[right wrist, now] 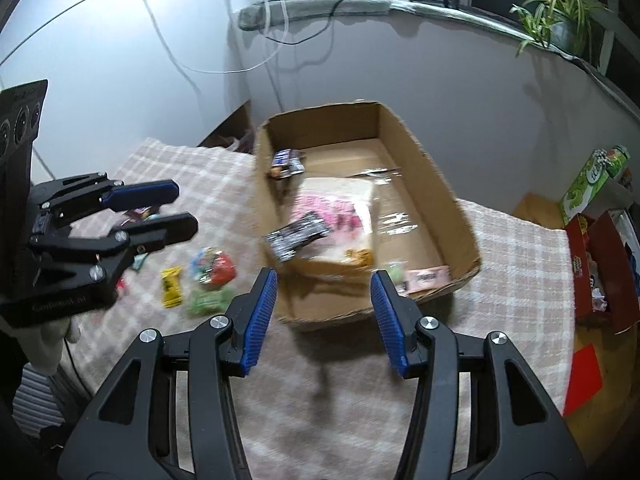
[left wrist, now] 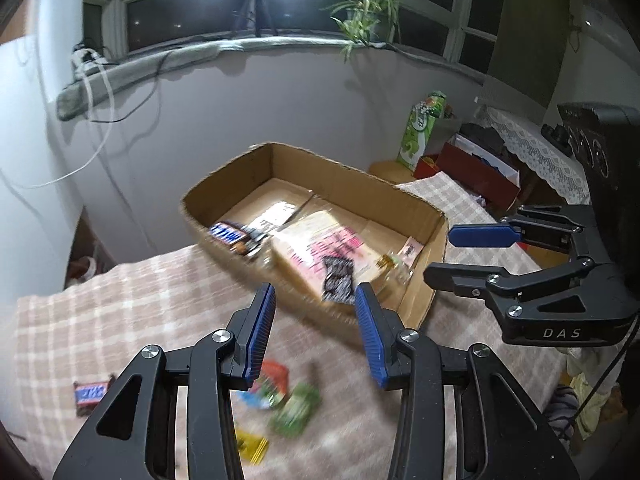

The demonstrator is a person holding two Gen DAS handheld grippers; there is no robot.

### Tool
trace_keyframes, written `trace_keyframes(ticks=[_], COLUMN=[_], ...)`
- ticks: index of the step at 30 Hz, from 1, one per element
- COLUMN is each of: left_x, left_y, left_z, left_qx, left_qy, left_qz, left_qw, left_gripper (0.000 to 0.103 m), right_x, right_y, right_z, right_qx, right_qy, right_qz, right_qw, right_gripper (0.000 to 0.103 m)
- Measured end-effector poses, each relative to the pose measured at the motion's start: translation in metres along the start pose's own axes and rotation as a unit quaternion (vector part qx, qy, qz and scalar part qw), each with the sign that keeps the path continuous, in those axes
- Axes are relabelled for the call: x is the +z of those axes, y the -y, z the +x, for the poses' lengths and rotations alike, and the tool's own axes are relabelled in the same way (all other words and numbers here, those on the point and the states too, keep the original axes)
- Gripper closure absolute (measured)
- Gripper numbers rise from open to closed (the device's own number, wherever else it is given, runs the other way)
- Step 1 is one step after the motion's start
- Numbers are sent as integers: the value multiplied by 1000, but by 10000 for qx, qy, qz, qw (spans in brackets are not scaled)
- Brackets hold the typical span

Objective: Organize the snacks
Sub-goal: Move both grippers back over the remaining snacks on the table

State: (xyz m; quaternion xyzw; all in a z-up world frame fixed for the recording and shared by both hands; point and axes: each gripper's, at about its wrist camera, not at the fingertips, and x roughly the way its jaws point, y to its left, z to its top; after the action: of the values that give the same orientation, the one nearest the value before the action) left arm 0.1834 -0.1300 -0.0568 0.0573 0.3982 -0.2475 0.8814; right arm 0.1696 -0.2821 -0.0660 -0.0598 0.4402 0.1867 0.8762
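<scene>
A checked cloth (left wrist: 160, 292) fills the lower frame. At centre sits a cardboard box (left wrist: 424, 280) holding a pale packet (left wrist: 320, 244), a dark wrapper (left wrist: 338, 278) and a blue bar (left wrist: 228, 234). Loose snacks (right wrist: 208, 276) lie lower left. Left gripper (left wrist: 316, 320) and right gripper (right wrist: 324, 304) stand apart, empty.

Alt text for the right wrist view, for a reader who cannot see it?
An open, empty right hand-held gripper points down at a cardboard box holding a pink-printed bag and small snack packets. More wrapped snacks lie loose on the checked cloth at left.
</scene>
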Motion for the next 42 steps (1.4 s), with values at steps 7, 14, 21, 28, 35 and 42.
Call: trace_keyframes(ticks=[7,14,21,28,35,42], left_x=[-29,-70,-111,-142,-164,-167], left_y=[-30,-65,-102,-114,-107,-100], left_z=[-40,-75,-103,-108,-99,-91], left_qx=[184,447,722,792,756,814], left_qy=[118,148,131,-61,-285,-369], left_qz=[-299,-690,-1111,-1299,-1248,-1150], left_qw=[9993,9965,9911,9883,9889,9893], left_gripper=[63,63,63,63,55,49], right_x=[-17,-30,-32,-30,-28,-24], right_y=[-38,-74,-101,-123,-142,-154], right_z=[2,14,28,46,68,92], right_qx=[295,457,590,697,748,672], right_qy=[-79,-251,-374,-523,-739,-900], right_qz=[-170,-386,-563,-735,-933,-1068], right_qw=[9994,9979,9960,9935,9901,9879], right_gripper=[52,52,52,52,52,52])
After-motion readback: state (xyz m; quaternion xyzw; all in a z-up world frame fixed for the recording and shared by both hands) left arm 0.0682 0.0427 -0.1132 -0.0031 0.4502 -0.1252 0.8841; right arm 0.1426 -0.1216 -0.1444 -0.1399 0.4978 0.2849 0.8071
